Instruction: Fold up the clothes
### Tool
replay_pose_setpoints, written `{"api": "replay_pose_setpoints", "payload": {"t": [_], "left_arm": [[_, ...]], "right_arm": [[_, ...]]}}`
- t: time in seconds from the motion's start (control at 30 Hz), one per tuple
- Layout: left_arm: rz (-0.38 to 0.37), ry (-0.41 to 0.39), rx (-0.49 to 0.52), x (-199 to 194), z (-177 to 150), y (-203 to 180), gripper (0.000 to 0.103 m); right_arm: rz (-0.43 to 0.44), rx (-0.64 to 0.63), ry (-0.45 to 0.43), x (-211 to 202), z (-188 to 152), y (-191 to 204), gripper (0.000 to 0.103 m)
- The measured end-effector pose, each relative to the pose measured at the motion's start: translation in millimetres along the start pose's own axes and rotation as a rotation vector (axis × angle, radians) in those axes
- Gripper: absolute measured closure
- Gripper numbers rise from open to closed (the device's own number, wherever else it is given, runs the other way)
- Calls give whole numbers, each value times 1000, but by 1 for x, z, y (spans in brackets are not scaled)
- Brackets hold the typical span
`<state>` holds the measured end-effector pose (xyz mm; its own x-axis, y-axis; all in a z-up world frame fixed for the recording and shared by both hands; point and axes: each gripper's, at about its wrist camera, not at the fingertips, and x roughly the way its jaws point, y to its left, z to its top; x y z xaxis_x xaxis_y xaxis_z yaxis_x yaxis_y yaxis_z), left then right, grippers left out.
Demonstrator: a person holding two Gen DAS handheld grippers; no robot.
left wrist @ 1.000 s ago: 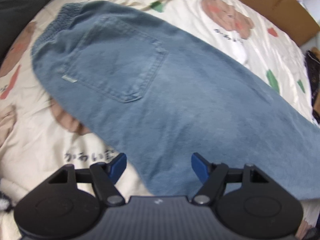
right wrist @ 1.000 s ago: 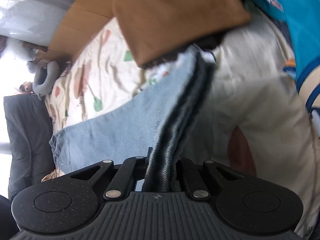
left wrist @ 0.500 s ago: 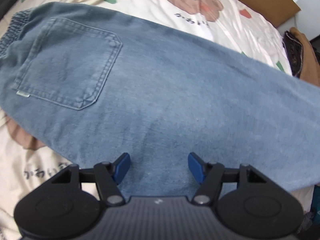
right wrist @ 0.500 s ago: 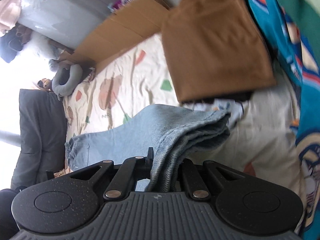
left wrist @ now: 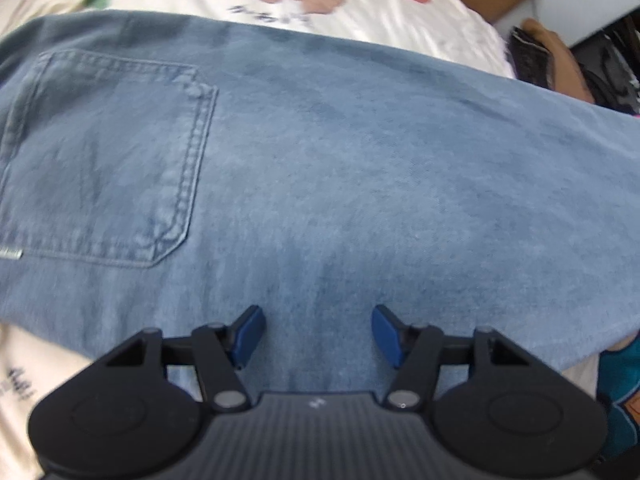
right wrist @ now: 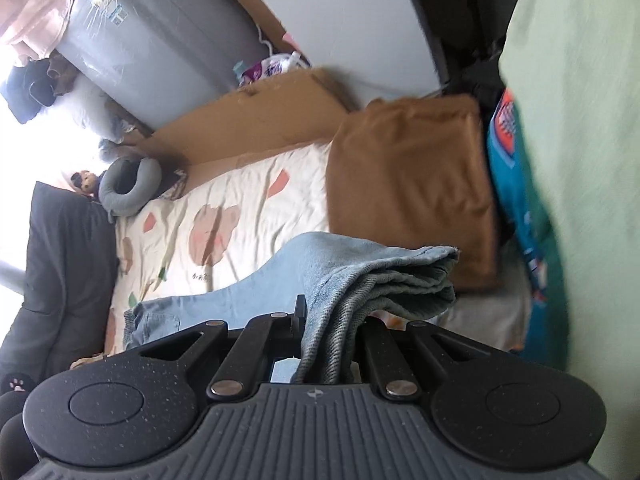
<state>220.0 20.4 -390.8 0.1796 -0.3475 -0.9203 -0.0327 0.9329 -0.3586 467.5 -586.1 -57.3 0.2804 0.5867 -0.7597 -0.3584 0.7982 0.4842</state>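
Blue jeans [left wrist: 340,168] lie folded lengthwise on the patterned bedsheet [left wrist: 360,12], back pocket [left wrist: 104,156] at the left. My left gripper [left wrist: 318,336] is open, its blue pads close above the middle of the jeans near their lower edge. My right gripper [right wrist: 328,344] is shut on the hem end of the jeans [right wrist: 380,276] and holds it lifted off the bed; its fingertips are hidden by the denim. The rest of the jeans trail away to the waistband [right wrist: 148,320].
A folded brown garment [right wrist: 412,196] lies on the bed beyond the lifted hem. Cardboard [right wrist: 248,128] lines the far bed edge. A grey neck pillow [right wrist: 128,188] and dark cushion [right wrist: 60,272] sit at the head. Teal clothing [right wrist: 516,200] is at the right.
My left gripper has come lower and further over the jeans, past the pocket. My right gripper has raised the hem end up off the bed.
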Motion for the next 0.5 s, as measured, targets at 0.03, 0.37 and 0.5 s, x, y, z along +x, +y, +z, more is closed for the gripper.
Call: {"api": "replay_pose_setpoints", "payload": {"t": [0.03,0.37,0.5], "left_arm": [[-15,3,14,3,1,-5,42],[-208,68,151,29,5,-49,64],[-293,117,182,44,-1,-63,75]], "right_arm": [[-11,-11,-3,-4,4,2,99],[-62,-1,11,-4,6,29,99],[-76,0,24,6,0,41,99]]}}
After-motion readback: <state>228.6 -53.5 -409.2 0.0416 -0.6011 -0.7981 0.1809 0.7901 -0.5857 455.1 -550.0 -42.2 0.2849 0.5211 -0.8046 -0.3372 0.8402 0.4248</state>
